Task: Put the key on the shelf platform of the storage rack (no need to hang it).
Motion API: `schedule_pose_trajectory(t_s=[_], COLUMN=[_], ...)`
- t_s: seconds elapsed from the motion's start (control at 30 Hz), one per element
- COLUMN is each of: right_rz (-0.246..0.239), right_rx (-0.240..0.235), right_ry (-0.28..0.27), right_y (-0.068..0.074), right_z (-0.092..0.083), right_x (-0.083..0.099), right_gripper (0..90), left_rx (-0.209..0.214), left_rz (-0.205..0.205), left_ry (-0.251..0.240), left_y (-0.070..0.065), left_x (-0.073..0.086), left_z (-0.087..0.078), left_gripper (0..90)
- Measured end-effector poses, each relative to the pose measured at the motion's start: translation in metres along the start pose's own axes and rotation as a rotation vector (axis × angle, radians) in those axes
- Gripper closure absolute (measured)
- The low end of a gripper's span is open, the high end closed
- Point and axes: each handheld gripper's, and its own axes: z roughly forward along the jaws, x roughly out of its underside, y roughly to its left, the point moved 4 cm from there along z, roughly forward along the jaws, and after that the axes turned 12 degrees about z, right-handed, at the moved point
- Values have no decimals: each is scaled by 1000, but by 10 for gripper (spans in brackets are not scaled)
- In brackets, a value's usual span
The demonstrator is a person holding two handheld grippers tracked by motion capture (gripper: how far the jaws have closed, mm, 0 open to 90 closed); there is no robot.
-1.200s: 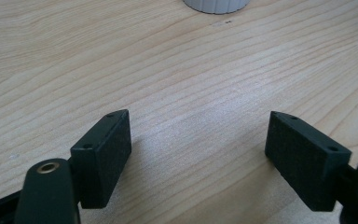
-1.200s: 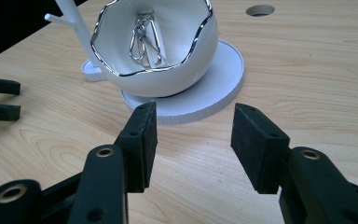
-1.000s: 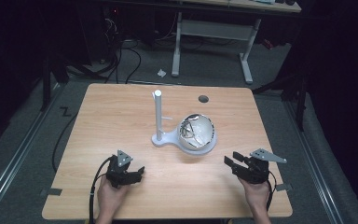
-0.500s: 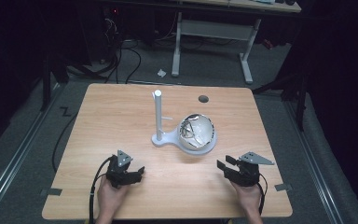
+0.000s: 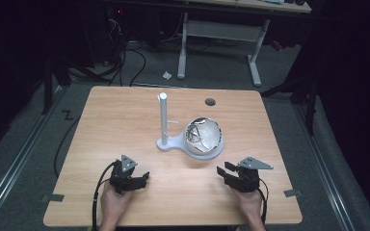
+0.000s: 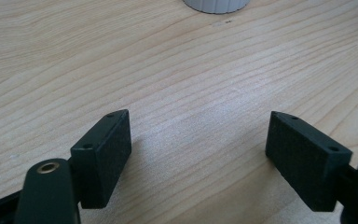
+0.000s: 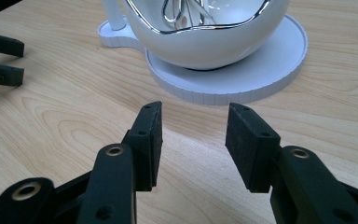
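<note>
With both sets of fingers spread, my left gripper [image 5: 142, 177] and right gripper [image 5: 225, 170] rest on pale woodgrain surface [image 5: 125, 120]; glossy chrome-rimmed white bowl [image 5: 203, 136] sits on ribbed round stand [image 7: 261, 65].

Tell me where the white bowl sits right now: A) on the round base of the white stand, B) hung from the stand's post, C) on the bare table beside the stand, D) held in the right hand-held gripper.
A: the bowl rests on the round base of the stand, and the right hand-held gripper is open and short of it.
</note>
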Motion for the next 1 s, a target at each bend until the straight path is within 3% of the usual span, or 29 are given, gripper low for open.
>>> schedule_pose_trajectory(t_s=[0.53,0.87,1.0], right_rz=[-41,-106,-107], right_rx=[33,77,69], right_ry=[76,134,125], right_y=[1,4,4], right_z=[19,29,30], right_x=[14,24,25], right_gripper=[572,552,535], left_rx=[0,0,0], left_rz=[0,0,0], left_ry=[0,0,0], left_y=[0,0,0], left_x=[0,0,0], left_z=[0,0,0], left_gripper=[228,228,228])
